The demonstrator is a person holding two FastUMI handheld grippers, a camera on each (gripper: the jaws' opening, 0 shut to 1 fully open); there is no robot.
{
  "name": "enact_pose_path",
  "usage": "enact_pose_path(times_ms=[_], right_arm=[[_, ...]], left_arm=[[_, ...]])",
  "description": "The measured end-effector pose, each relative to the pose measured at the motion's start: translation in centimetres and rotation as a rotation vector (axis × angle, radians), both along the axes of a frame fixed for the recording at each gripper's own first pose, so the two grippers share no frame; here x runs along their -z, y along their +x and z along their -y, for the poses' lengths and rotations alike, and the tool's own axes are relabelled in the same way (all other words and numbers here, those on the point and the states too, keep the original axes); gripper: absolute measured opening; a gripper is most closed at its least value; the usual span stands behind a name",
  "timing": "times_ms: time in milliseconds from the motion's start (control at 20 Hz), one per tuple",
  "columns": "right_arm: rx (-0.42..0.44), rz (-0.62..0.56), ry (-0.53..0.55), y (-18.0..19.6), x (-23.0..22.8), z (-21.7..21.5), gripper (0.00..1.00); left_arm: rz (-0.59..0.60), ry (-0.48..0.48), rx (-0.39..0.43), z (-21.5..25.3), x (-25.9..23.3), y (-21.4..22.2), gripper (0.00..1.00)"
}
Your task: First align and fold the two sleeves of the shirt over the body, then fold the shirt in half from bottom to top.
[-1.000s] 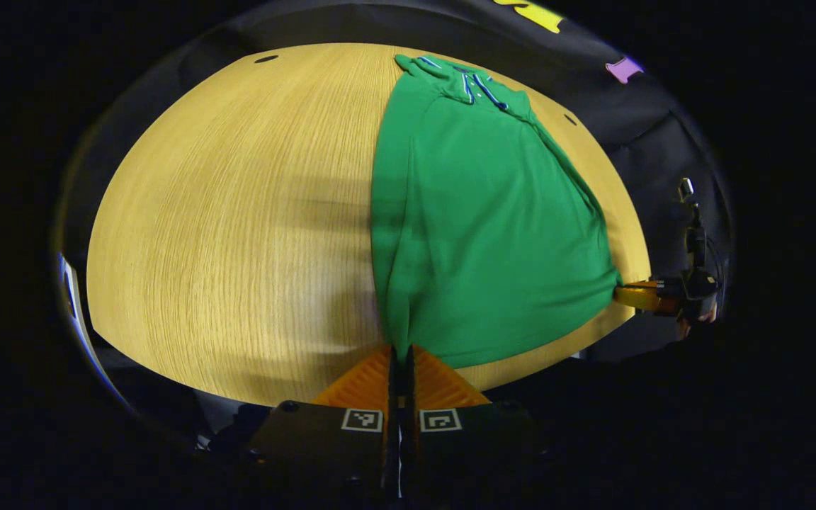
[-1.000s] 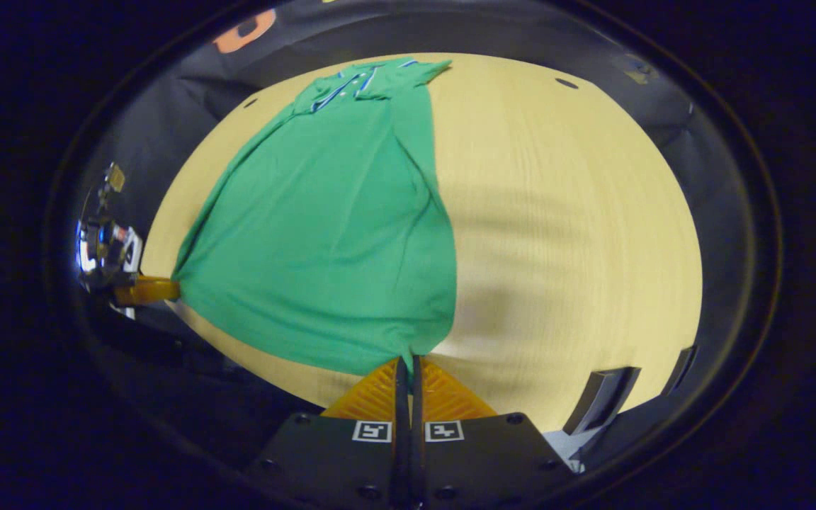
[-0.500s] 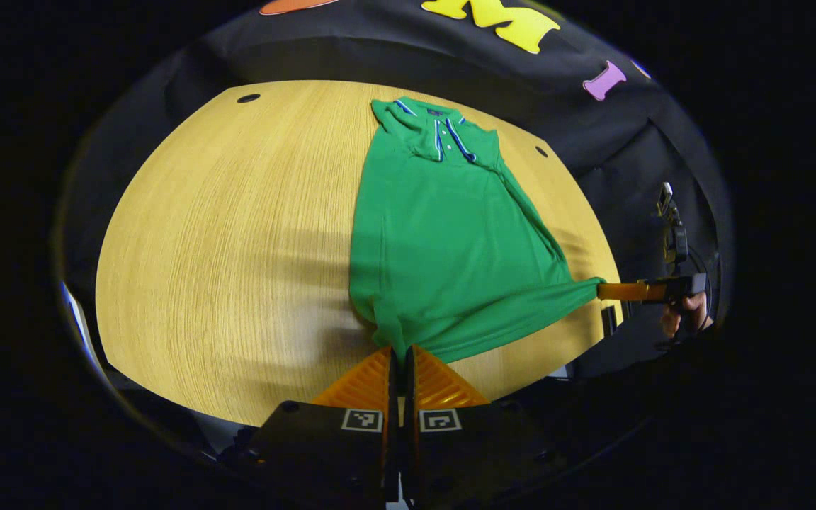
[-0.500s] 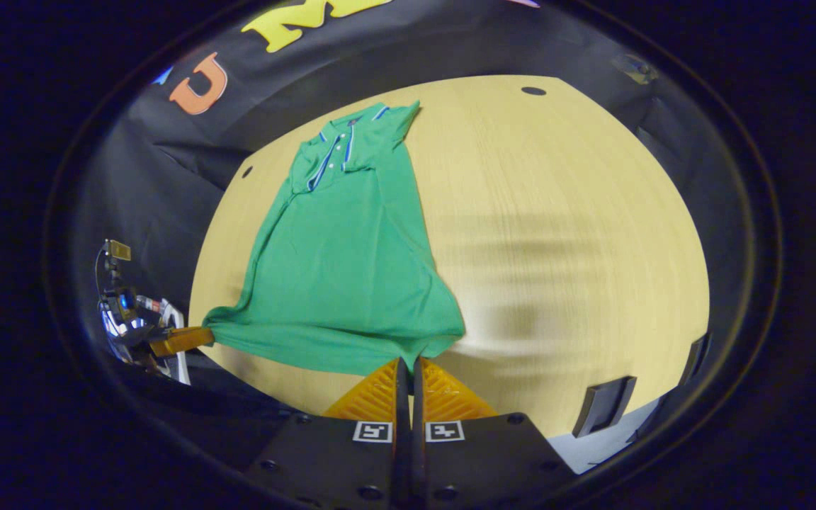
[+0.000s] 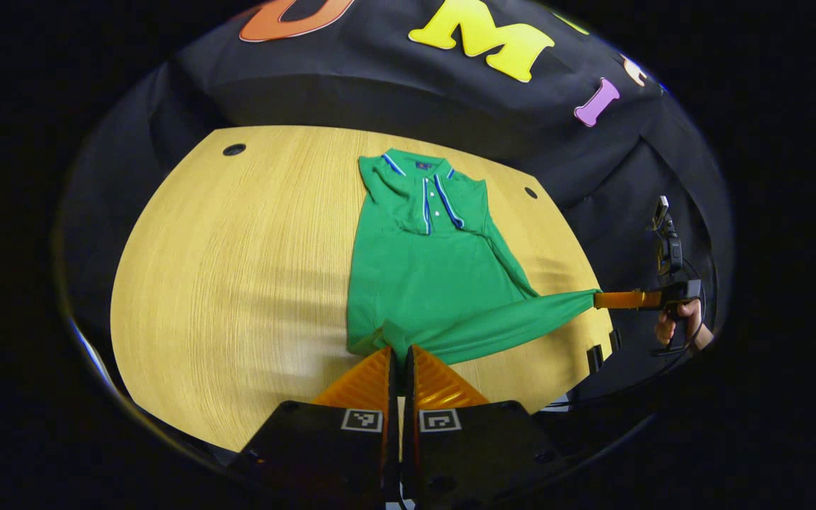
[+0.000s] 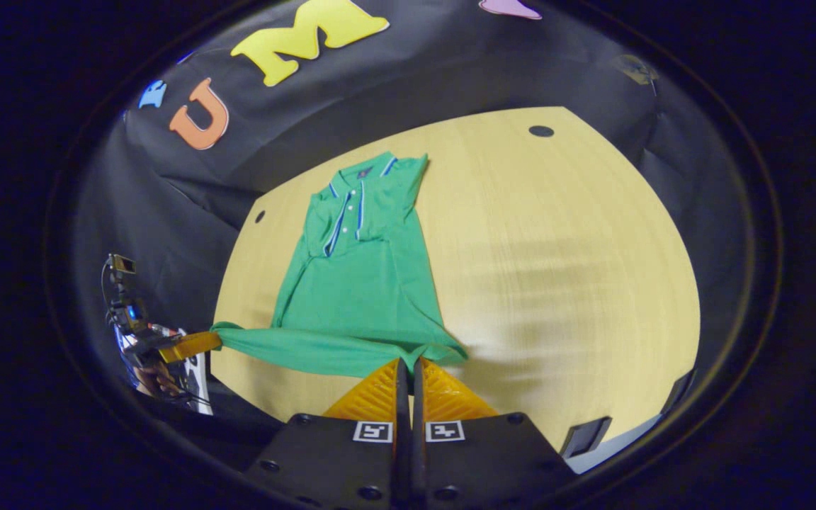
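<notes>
The green shirt [image 5: 426,283] lies on the wooden table [image 5: 238,283], sleeves folded in, long axis running away from both grippers, collar at the far end. The left gripper [image 5: 401,354] and right gripper [image 6: 408,365] each clamp a hem corner, lifting the hem

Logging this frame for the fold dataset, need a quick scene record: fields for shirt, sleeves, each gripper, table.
shirt: green polo, collar end flat on the table, hem end lifted
sleeves: already folded over the body
hem: stretched taut between the two grippers
left gripper: shut on the hem's left corner
right gripper: shut on the hem's right corner
table: light wood, round holes near the far edge
stage: bottom-to-top fold begun, hem not yet at the collar
</notes>
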State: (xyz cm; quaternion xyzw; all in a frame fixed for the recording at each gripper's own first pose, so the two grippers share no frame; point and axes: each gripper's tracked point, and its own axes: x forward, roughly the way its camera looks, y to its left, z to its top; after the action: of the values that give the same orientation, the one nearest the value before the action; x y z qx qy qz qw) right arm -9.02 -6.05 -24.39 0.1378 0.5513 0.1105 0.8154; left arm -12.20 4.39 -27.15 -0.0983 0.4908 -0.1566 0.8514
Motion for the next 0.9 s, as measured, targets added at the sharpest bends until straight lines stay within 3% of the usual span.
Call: enact_pose_path(times_ms=[350, 900], right_arm=[[-0.001, 0.097, 0.019, 7.7, -3.0, -0.9, 0.02], [0.062, 0.232, 0.041, 20.4, -5.0, -1.2, 0.02]], left_arm=[[0.105, -0.068, -0.066, 0.3, -3.5, 8.6, 0.05], [0.208, -0.089, -0.093, 0.9, -5.1, 21.0, 0.05]])
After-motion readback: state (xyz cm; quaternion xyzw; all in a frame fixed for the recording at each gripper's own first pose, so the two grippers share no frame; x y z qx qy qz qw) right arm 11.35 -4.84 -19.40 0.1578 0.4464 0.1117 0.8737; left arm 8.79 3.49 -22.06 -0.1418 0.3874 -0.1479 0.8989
